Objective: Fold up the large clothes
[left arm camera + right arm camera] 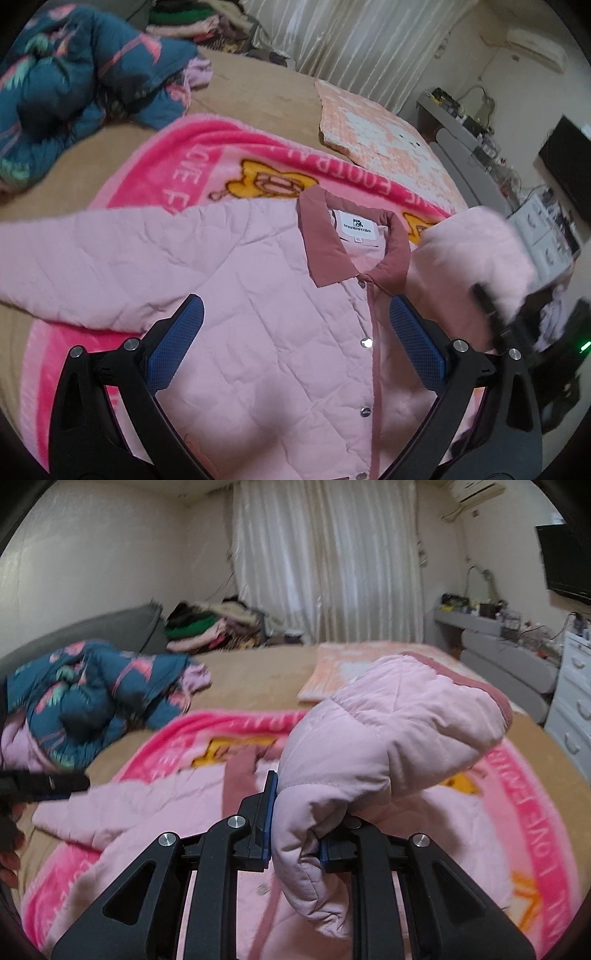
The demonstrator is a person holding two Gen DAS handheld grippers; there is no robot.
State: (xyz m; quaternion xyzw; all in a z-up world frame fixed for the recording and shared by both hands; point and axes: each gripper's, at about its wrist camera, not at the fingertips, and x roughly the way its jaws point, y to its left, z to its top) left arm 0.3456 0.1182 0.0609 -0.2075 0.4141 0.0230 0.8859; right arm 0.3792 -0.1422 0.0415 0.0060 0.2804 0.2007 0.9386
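Note:
A pale pink quilted jacket (266, 295) with a dusty rose collar (325, 240) lies front up on a bright pink blanket (177, 162), its snap placket running down the middle. My left gripper (295, 332) hovers just above the chest, open, with nothing between its blue pads. My right gripper (295, 823) is shut on the jacket's sleeve (388, 738), which bunches up over its jaws above the jacket body (166, 805). In the left wrist view that lifted sleeve (476, 254) shows blurred at the right. The other sleeve (74, 254) lies stretched out to the left.
A dark teal patterned quilted garment (74, 85) is heaped at the bed's far left. A peach checked blanket (380, 125) lies beyond the collar. Folded clothes (210, 627) are piled by the curtain. A grey shelf (509, 657) and white drawers (572, 694) stand right of the bed.

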